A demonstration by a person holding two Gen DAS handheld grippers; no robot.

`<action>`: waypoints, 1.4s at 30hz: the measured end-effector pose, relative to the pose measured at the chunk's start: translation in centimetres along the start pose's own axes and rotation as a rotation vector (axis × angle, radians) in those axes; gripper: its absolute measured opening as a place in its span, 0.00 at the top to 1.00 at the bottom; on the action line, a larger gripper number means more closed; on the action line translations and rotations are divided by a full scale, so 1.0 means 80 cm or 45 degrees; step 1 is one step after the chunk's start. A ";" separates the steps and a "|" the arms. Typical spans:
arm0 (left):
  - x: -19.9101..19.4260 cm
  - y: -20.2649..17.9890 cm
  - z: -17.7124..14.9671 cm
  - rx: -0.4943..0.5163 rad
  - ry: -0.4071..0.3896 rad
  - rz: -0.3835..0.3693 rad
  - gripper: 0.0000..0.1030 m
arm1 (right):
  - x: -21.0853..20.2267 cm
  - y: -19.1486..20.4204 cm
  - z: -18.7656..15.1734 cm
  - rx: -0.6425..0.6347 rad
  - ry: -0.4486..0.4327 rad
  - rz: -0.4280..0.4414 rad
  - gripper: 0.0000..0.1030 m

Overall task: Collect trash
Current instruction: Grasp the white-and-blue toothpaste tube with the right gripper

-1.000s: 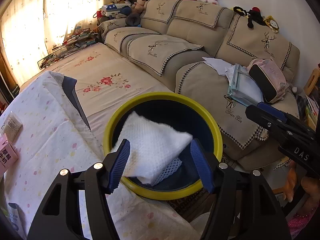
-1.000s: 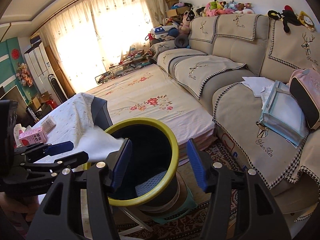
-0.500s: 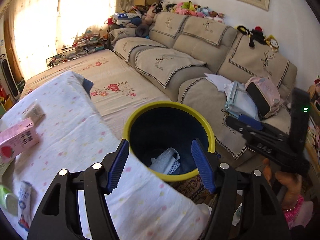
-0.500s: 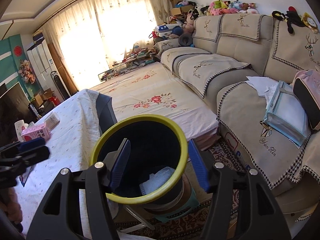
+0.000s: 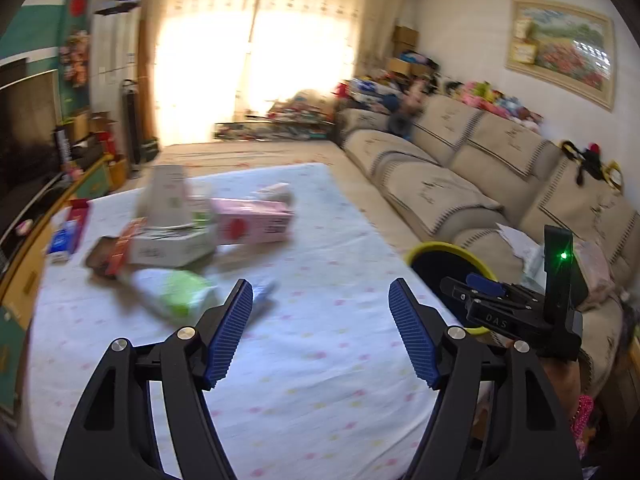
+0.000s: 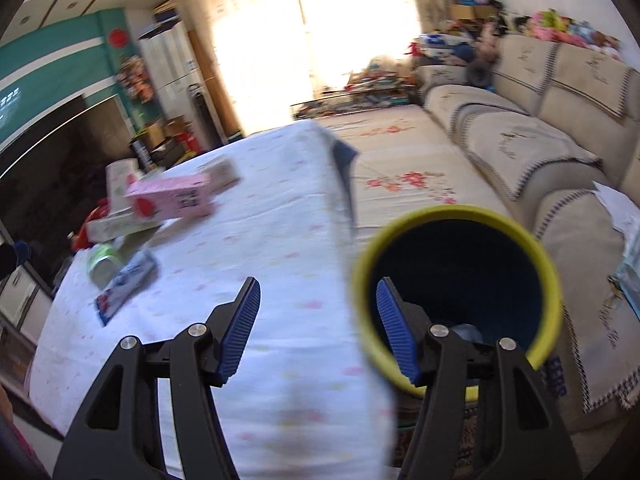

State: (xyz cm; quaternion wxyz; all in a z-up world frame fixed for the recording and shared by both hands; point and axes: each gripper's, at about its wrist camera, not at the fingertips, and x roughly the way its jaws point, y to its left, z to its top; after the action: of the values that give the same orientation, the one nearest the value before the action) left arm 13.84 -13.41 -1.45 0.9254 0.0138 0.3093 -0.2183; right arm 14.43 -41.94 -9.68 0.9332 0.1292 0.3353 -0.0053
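Left gripper lets go, both swing toward the table

The white tissue once between the left gripper's (image 5: 320, 332) pads is gone; its jaws are opening with nothing between them. The yellow-rimmed bin (image 5: 436, 256) now sits right of those jaws, and the pink carton (image 5: 252, 222) and other litter lie ahead of them.

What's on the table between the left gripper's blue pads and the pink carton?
In the left wrist view, between the left gripper and the pink rectangular carton, only bare spotted white tablecloth; a blurred small wrapper lies just beside the left pad.
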 end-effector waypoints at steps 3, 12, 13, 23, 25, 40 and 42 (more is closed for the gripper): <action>-0.028 0.052 -0.008 -0.069 -0.042 0.087 0.31 | 0.016 0.061 -0.003 -0.100 0.026 0.099 0.43; -0.065 0.135 -0.034 -0.196 -0.078 0.170 0.31 | 0.056 0.217 -0.018 -0.268 0.113 0.296 0.42; -0.066 0.139 -0.037 -0.203 -0.074 0.170 0.31 | 0.062 0.229 -0.019 -0.280 0.129 0.296 0.40; -0.072 0.167 -0.047 -0.244 -0.075 0.167 0.30 | 0.117 0.302 -0.043 -0.353 0.229 0.151 0.35; -0.071 0.167 -0.048 -0.246 -0.073 0.164 0.30 | 0.123 0.305 -0.042 -0.352 0.239 0.133 0.35; -0.059 0.155 -0.043 -0.232 -0.059 0.142 0.30 | 0.142 0.265 -0.028 -0.319 0.268 0.029 0.35; -0.056 0.153 -0.042 -0.232 -0.055 0.138 0.30 | 0.143 0.249 -0.023 -0.287 0.270 0.039 0.36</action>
State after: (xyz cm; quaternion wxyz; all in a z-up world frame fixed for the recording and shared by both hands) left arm 13.80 -0.03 -2.94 0.9398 -0.0583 0.3066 -0.1394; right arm 24.07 -21.39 -13.45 0.9012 0.0285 0.4283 0.0602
